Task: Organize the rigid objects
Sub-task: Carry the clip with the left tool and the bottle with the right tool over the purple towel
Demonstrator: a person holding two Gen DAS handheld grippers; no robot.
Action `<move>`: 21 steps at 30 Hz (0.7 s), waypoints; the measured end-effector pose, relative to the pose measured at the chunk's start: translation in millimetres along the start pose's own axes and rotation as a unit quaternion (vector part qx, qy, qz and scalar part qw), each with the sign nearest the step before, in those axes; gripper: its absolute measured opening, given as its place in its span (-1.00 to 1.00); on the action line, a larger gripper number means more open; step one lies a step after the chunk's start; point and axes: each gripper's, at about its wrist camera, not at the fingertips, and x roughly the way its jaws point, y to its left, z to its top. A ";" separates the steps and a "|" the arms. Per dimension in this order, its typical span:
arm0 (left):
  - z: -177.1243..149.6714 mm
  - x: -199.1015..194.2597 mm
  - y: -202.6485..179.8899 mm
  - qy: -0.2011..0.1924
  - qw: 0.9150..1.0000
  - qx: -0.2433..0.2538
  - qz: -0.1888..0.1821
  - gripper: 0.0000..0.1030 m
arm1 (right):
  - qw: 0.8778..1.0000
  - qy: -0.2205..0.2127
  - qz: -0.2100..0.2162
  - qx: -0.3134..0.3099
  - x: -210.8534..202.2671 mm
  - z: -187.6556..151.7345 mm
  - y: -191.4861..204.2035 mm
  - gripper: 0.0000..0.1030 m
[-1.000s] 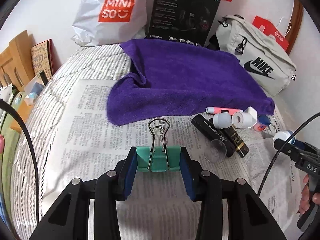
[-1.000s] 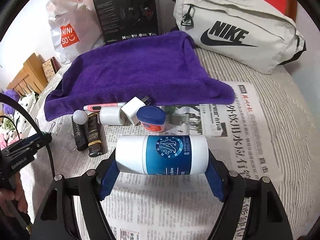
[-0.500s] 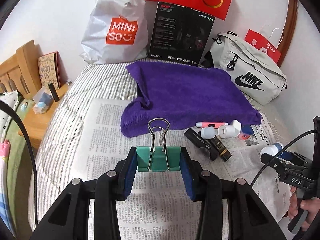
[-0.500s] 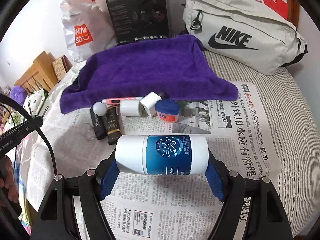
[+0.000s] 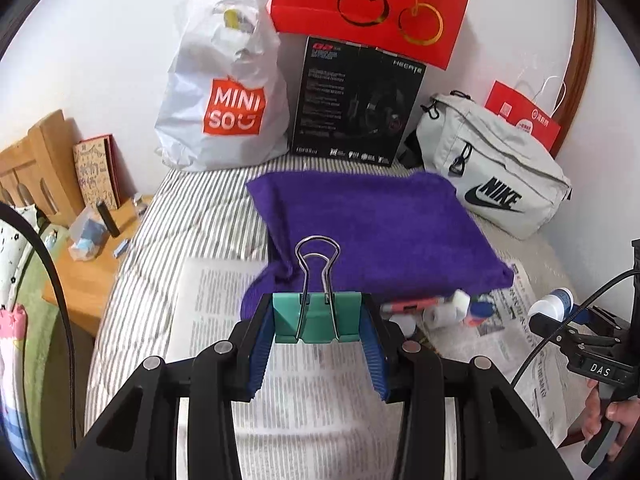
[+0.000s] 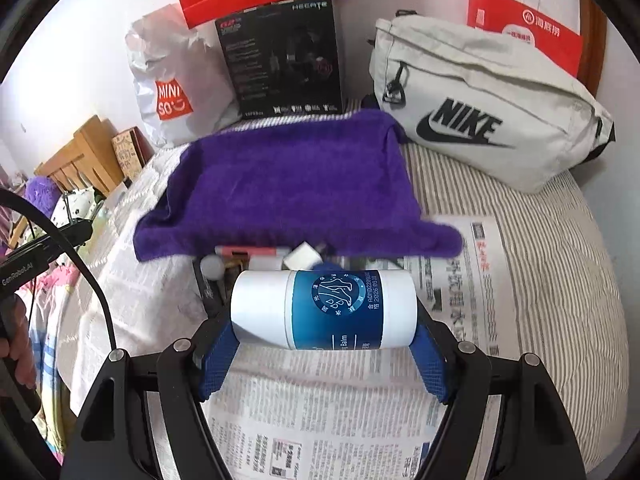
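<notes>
Left wrist view. My left claw (image 5: 318,326) pinches a green binder clip (image 5: 317,317) between its blue pads, one pad on each side of the clip body. The clip's wire handles stand up and away from me, overlapping the near edge of the purple towel (image 5: 376,232) beyond. Under the claw lies newspaper (image 5: 304,396) spread on a striped bedcover (image 5: 208,208). Just past my right finger, at the towel's near edge, sits a cluster of small items (image 5: 440,312) — a pink pen, white caps, a blue-lidded jar; blurred, details unclear. Far right: my right claw (image 5: 560,312) with a white and blue bottle end showing, and the hand (image 5: 608,420) on its grip. Beyond the towel stand a MINISO bag (image 5: 228,96), a black box (image 5: 356,104), a red gift bag (image 5: 372,4) and a grey NIKE pouch (image 5: 496,184).

Right wrist view. My right claw (image 6: 324,344) clamps a white bottle with a blue label (image 6: 324,308) end to end — the bottle lies crosswise, one pad on the cap end at left, the other on the base at right. It hangs clear above the newspaper (image 6: 320,420). Directly ahead, just behind the bottle, are the same small items (image 6: 248,260), partly hidden by it, at the towel's (image 6: 288,184) front edge. The NIKE pouch (image 6: 480,112) lies ahead to the right, the black box (image 6: 288,56) straight ahead past the towel.
</notes>
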 end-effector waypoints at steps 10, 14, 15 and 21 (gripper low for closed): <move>45.9 22.7 -9.2 -0.012 1.000 0.005 -0.002 -0.24 | 1.000 -0.007 0.016 -0.010 17.6 54.4 -5.7 0.48; 57.5 44.7 -11.3 -0.001 1.000 0.011 -0.002 -0.24 | 1.000 -0.005 0.011 -0.017 35.4 73.3 -11.4 0.48; 60.2 52.6 -11.7 0.005 1.000 0.013 -0.001 -0.24 | 1.000 -0.006 0.012 -0.018 40.9 78.3 -12.7 0.48; 67.8 97.2 -8.3 0.027 1.000 0.008 0.009 -0.24 | 1.000 0.015 0.016 -0.017 80.8 96.8 -20.9 0.48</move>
